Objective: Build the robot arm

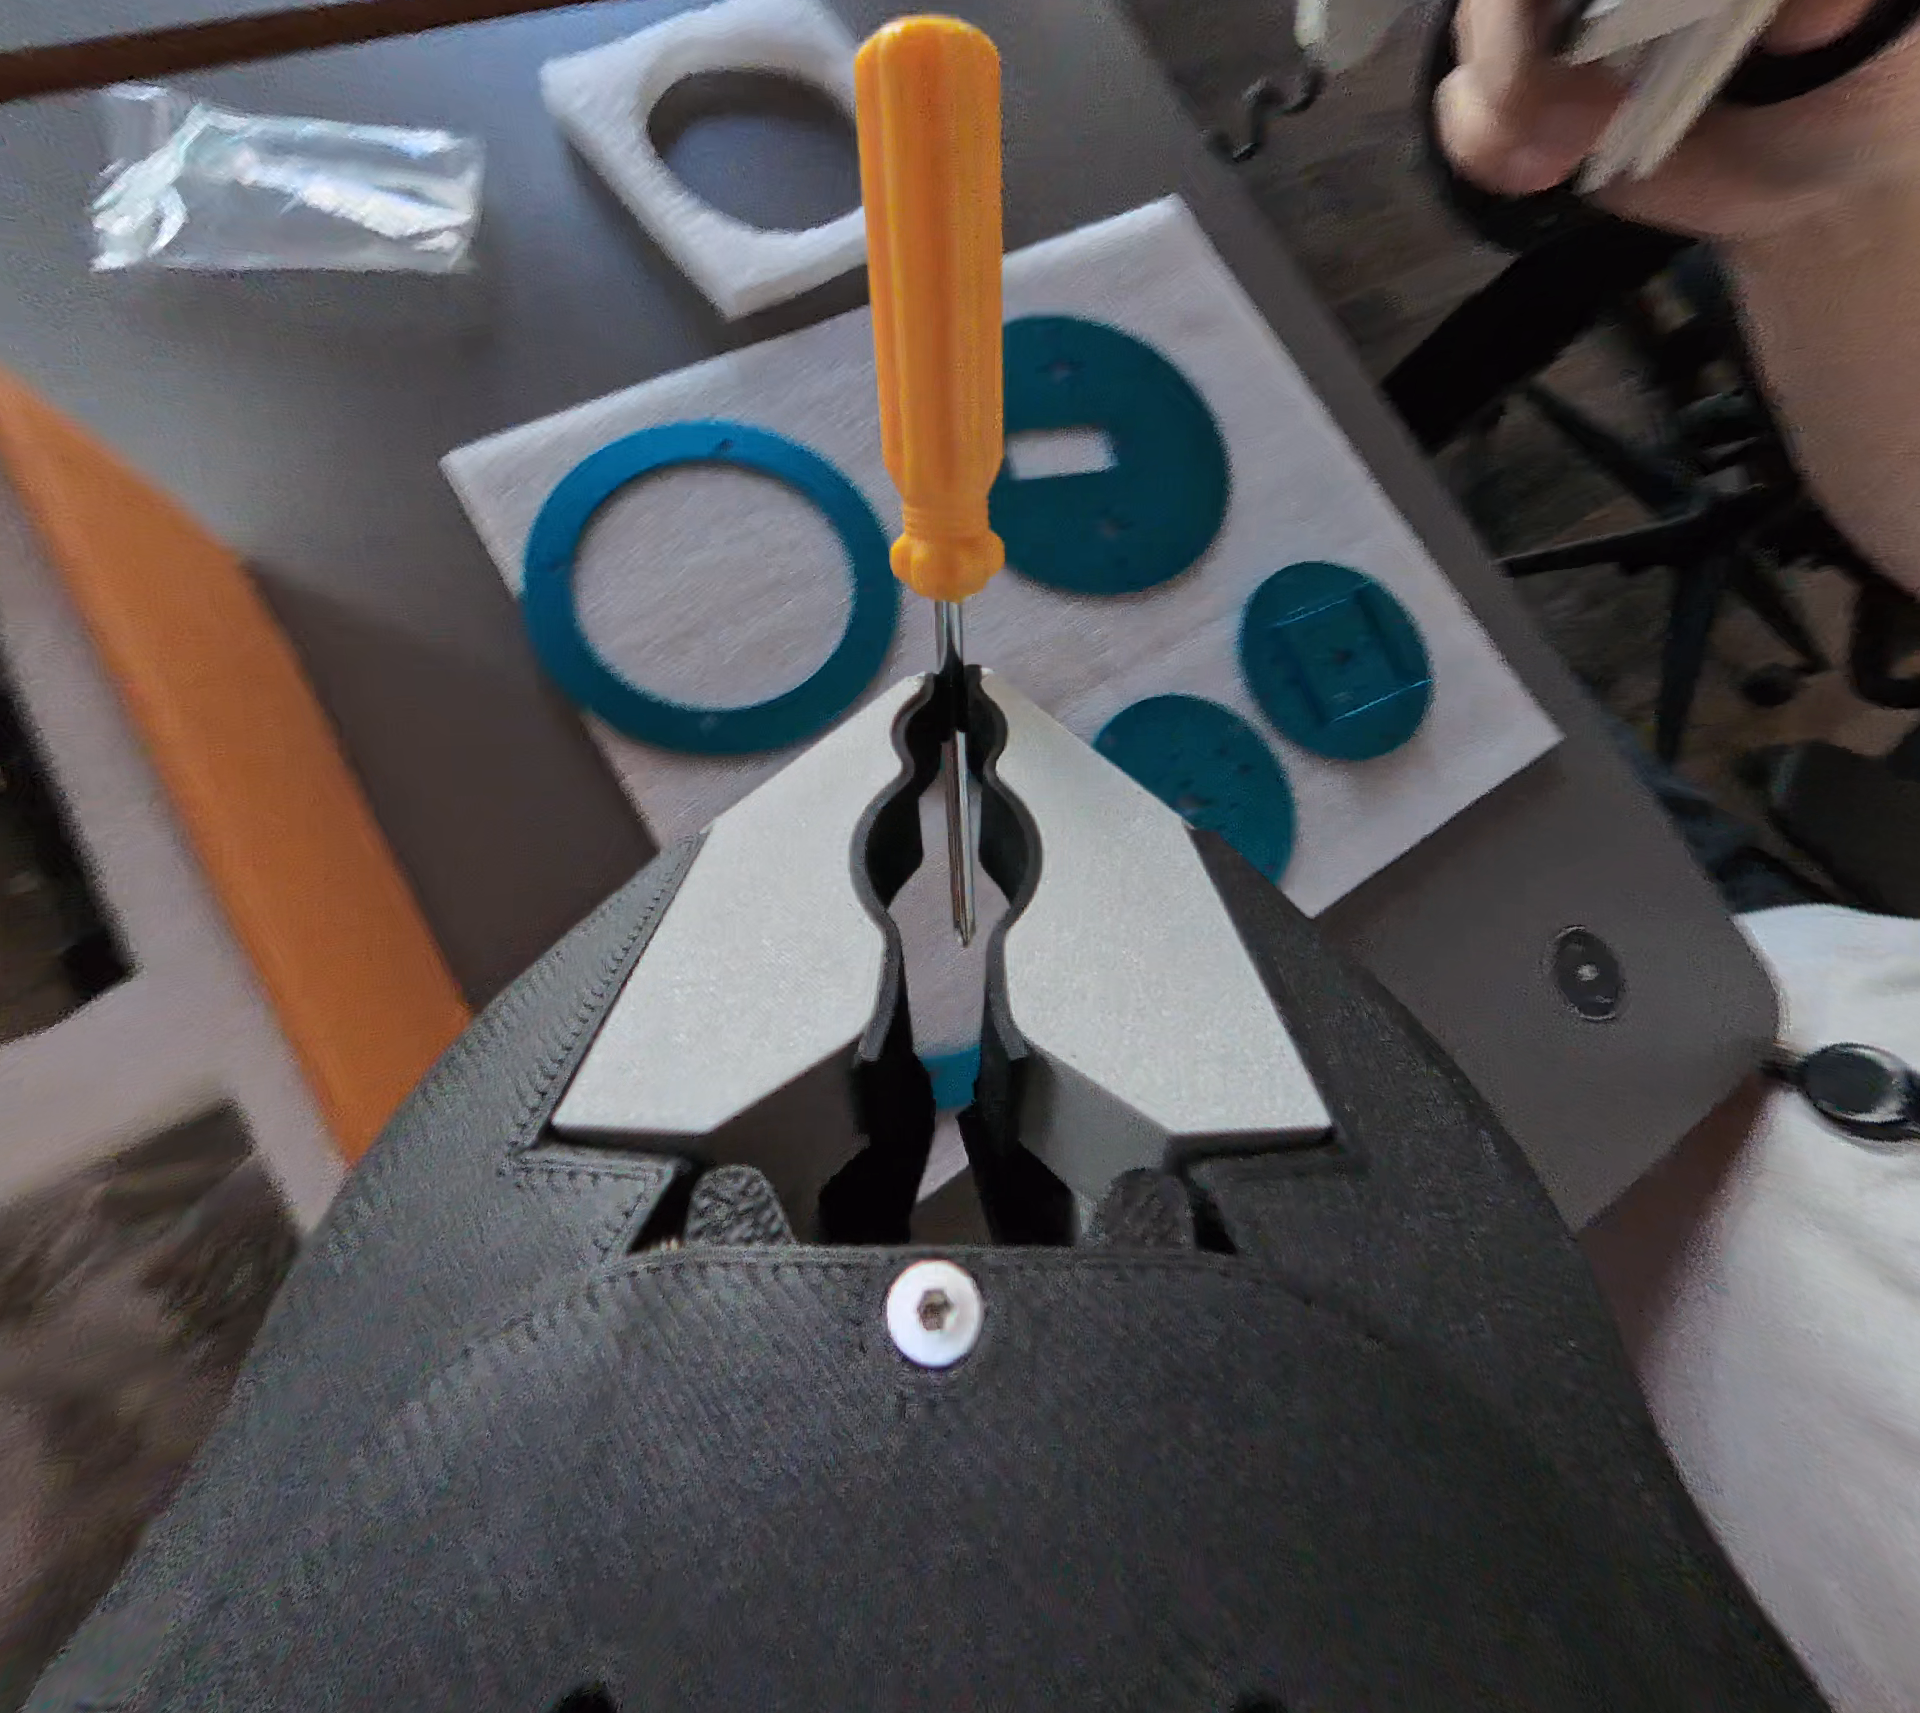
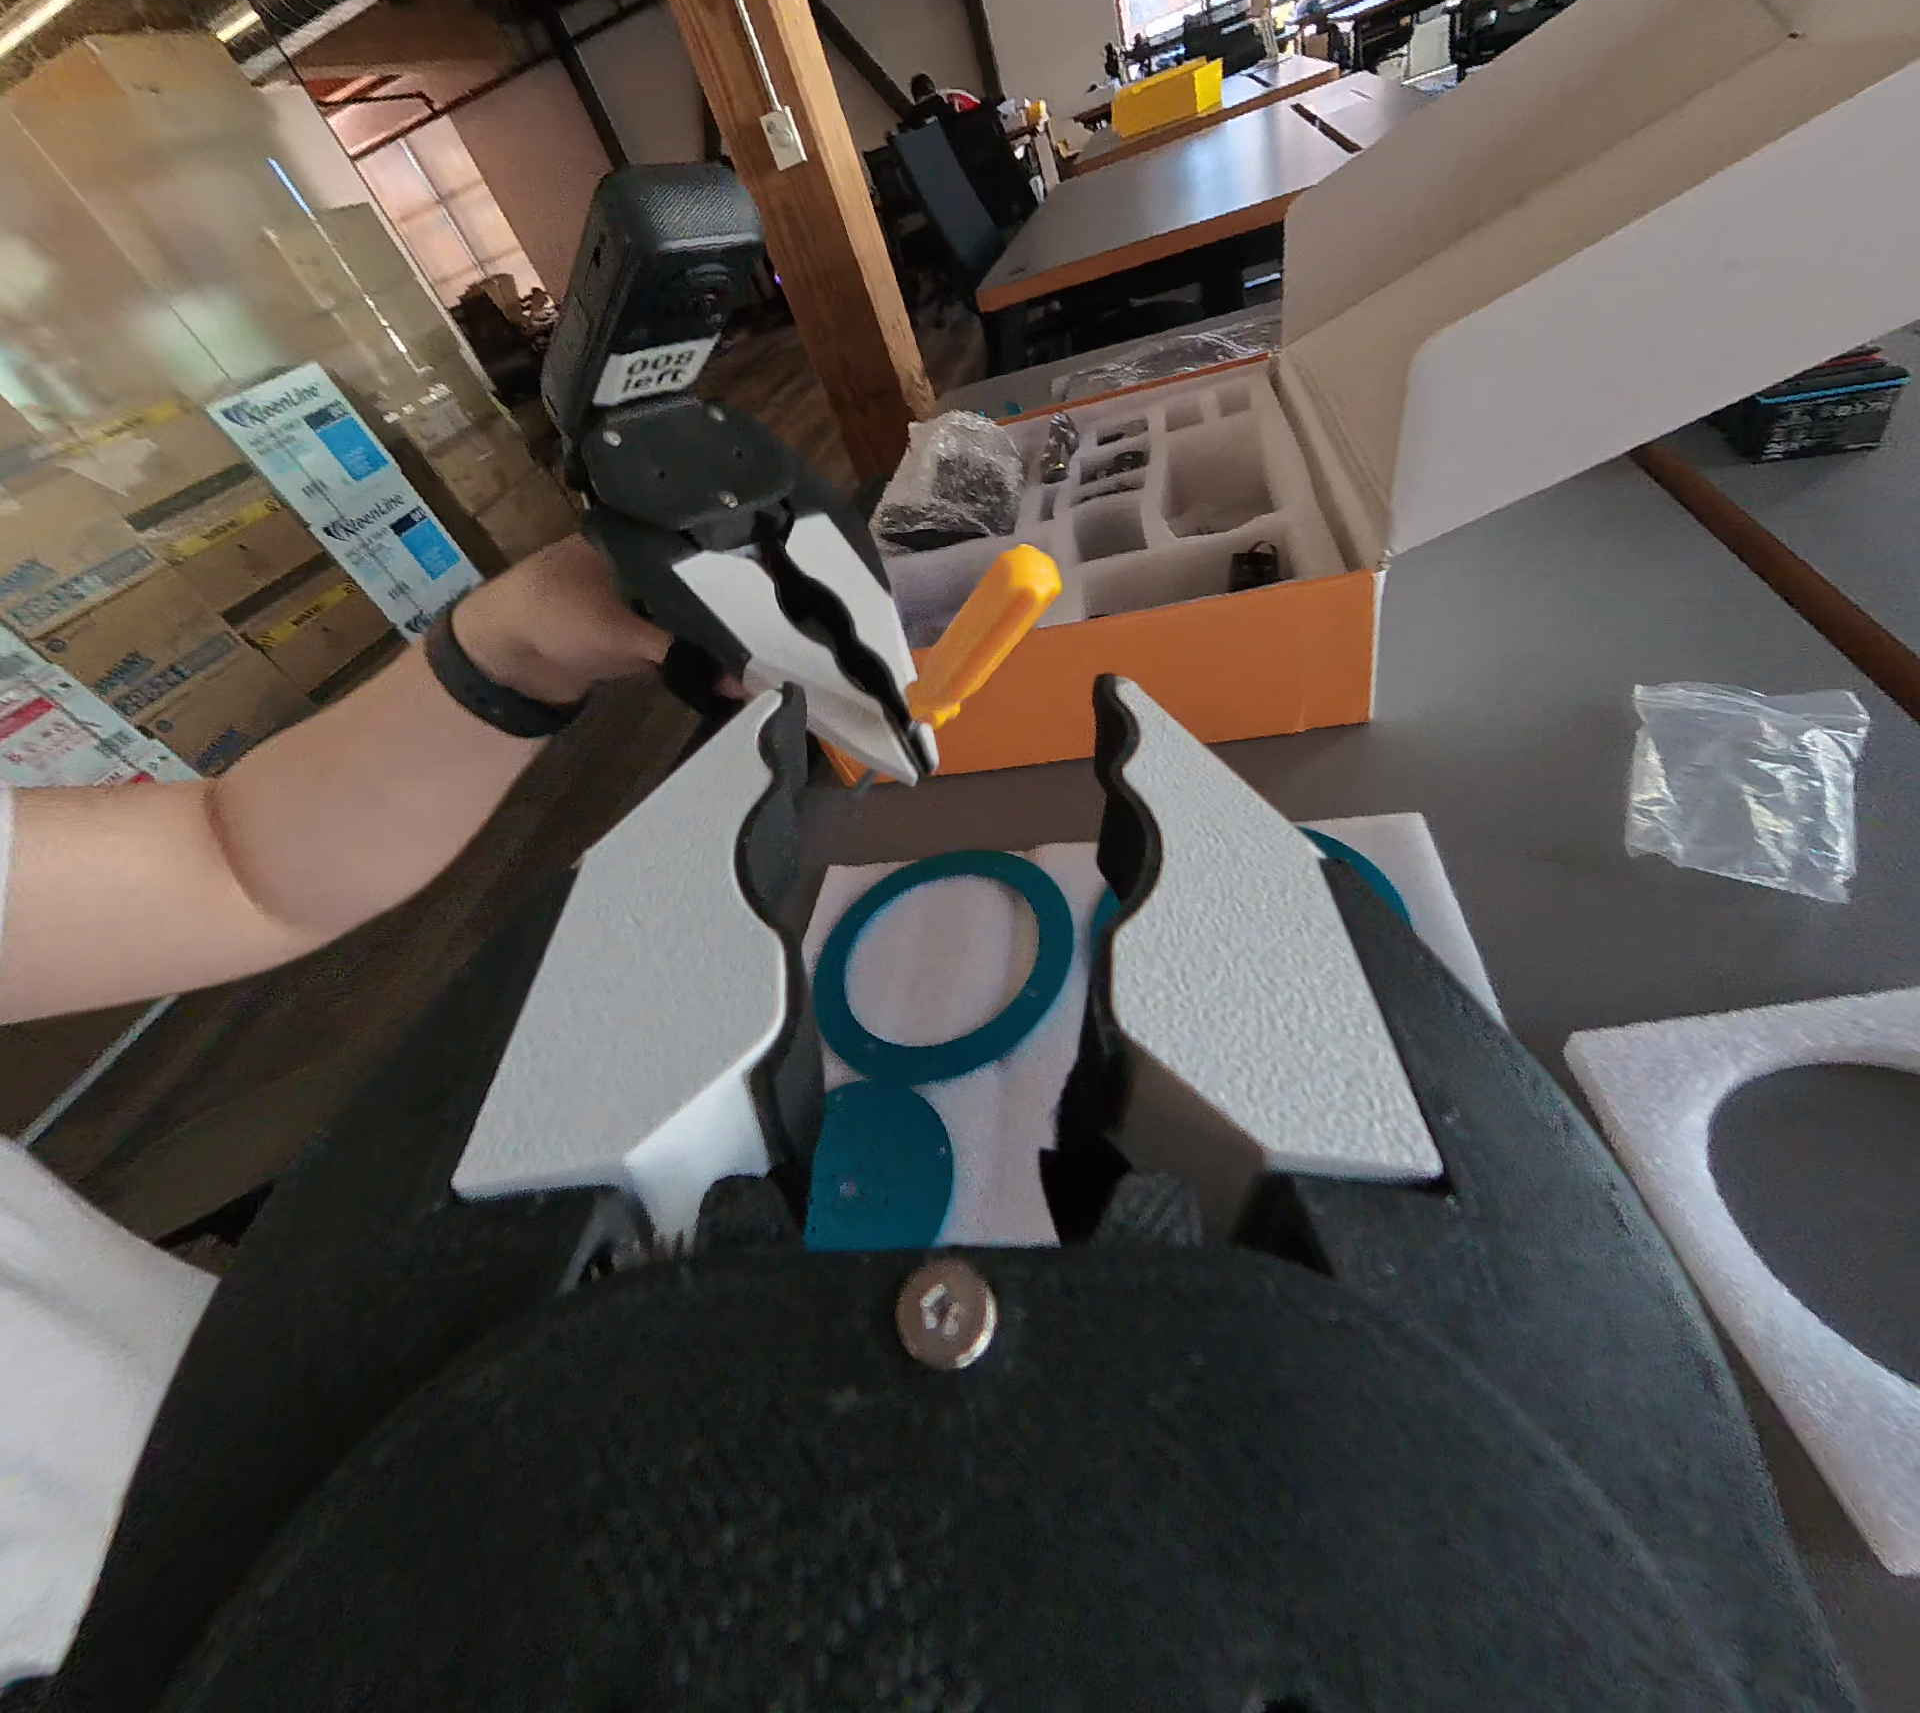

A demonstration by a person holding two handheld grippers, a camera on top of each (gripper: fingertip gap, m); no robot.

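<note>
Left gripper (image 1: 951, 676) pinches the orange screwdriver (image 1: 935, 292) by its shaft above the teal ring (image 1: 712, 588), while right gripper (image 2: 940, 728) hovers gaping, holding nothing.

Open tabletop (image 2: 1558, 624) btwn orange box (image 2: 1174, 666) & plastic bag (image 2: 1745, 790) — foam frame (image 2: 1683, 1185) to right.

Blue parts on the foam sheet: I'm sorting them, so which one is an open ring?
The large blue ring, at the sheet's left end in the left wrist view. The other three blue pieces are filled discs.
</note>
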